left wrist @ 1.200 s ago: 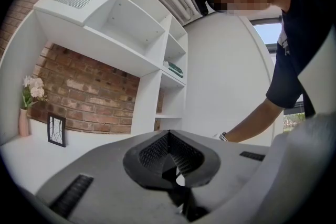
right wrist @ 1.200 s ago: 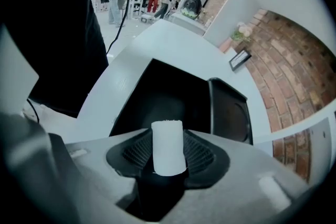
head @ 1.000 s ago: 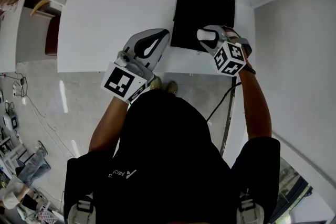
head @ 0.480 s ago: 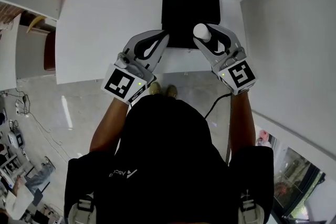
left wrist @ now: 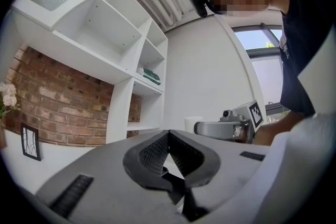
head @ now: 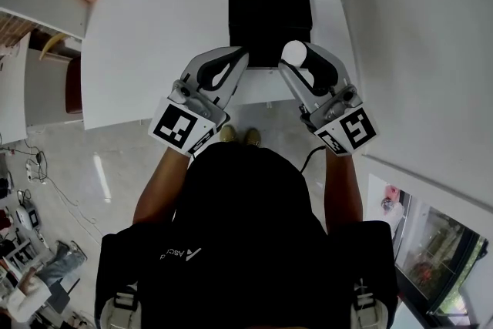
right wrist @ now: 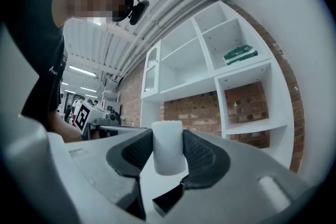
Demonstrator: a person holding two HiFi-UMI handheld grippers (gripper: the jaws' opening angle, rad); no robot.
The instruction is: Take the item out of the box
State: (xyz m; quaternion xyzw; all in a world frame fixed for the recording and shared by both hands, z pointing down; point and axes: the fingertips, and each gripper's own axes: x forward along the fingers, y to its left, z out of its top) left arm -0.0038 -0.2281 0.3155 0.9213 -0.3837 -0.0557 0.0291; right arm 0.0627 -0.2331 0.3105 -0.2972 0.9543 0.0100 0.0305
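White worktop below: right gripper jaws clamp the white cylinder end-up over the black box's near edge; left gripper alongside, jaws closed, empty.

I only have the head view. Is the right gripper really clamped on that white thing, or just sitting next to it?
Observer: Clamped. In the right gripper view, both fingers of the right gripper press on the cylinder from either side.
Operator: And the left gripper?
Observer: Its own view shows the left gripper with fingers closed together and nothing between them.
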